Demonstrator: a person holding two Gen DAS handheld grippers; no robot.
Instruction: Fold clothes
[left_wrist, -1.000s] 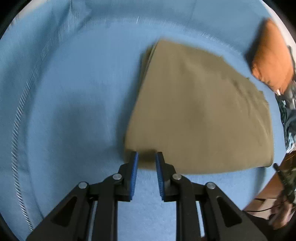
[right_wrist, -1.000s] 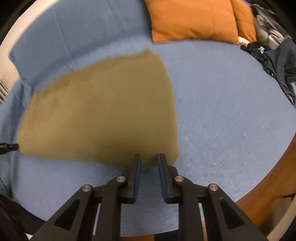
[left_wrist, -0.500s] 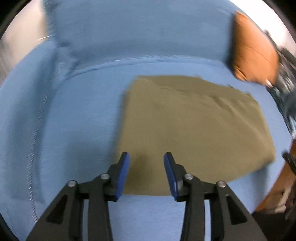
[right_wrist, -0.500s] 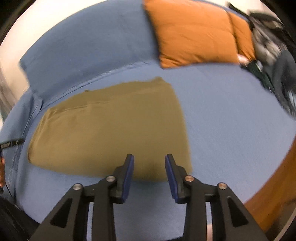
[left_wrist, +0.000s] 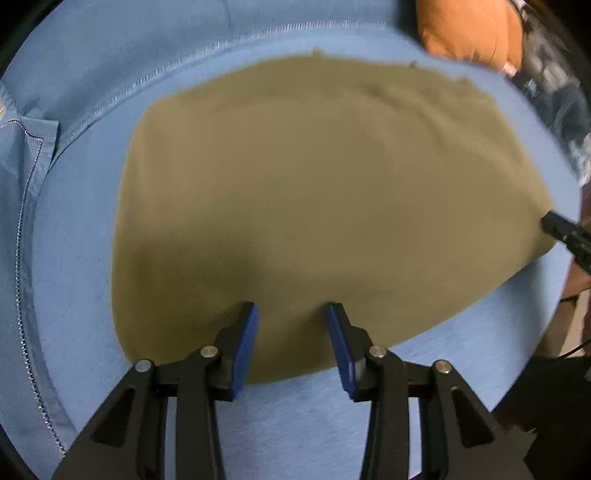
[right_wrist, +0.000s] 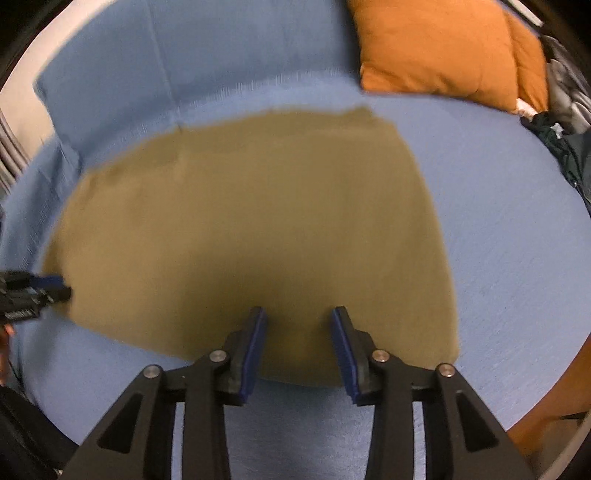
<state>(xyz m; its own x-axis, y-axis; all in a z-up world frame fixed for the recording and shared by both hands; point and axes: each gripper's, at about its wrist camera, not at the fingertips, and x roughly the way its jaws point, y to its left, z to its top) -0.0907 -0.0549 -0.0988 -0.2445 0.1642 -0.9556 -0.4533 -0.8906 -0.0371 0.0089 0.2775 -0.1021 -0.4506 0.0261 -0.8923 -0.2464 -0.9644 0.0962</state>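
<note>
Two hand-held grippers hang over the near edge of an olive-brown cloth (left_wrist: 325, 192) — the left hand-held gripper (left_wrist: 291, 314) and the right hand-held gripper (right_wrist: 298, 317) both have their jaws spread apart, holding nothing. This cloth lies flat, folded, on the seat of a blue sofa (right_wrist: 498, 229). Orange cushions (right_wrist: 439, 48) lean at the back — beside them a pile of dark clothes (right_wrist: 569, 122).

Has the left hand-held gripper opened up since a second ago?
Yes. The left hand-held gripper was nearly shut at the olive cloth's near edge; its fingers now stand wide apart.
</note>
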